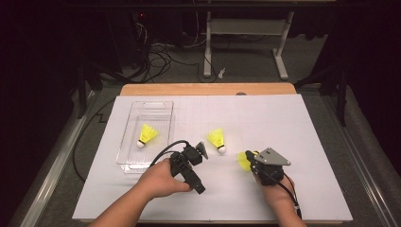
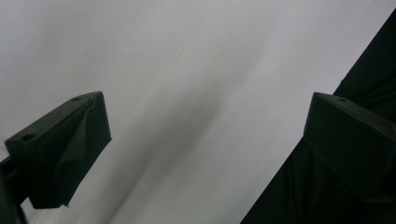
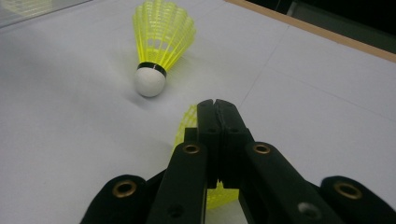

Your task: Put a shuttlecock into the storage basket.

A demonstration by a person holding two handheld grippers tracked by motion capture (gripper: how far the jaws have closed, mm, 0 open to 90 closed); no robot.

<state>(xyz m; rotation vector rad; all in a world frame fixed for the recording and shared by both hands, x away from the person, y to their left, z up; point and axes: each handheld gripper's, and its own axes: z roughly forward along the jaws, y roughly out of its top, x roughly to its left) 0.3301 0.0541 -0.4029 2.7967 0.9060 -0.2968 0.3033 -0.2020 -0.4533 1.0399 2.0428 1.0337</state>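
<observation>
A: Item one, nearest: right gripper (image 1: pixel 249 161), held in the right hand (image 1: pixel 276 191) at the front of the white surface (image 1: pixel 283 123); state of fingers?

B: Fingers (image 3: pixel 208 126) pressed together, pinching the skirt of a yellow shuttlecock (image 1: pixel 244 161); in the right gripper view the yellow mesh (image 3: pixel 187 126) showed to the left of and below the closed tips; that shuttlecock lay low on the surface at the gripper's tip.

A: Item two: left gripper (image 1: pixel 201 153), in the left hand (image 1: pixel 163 179), near the front, left of centre?

B: Fingers (image 2: pixel 65 149) spread wide; nothing between them but bare surface in the left gripper view.

A: Item three, farther out?

B: Second shuttlecock (image 1: pixel 217 140), yellow skirt, white cork (image 3: pixel 150 81), lying on the surface between the two grippers and just beyond them; untouched.

A: Item four?

B: Clear tray (image 1: pixel 137 161), left of centre; third shuttlecock (image 1: pixel 146 135) inside it, cork toward the front.

A: Farthest?

B: Wooden edge (image 1: pixel 208 89) of the surface; beyond, floor with cables (image 1: pixel 161 59).
</observation>
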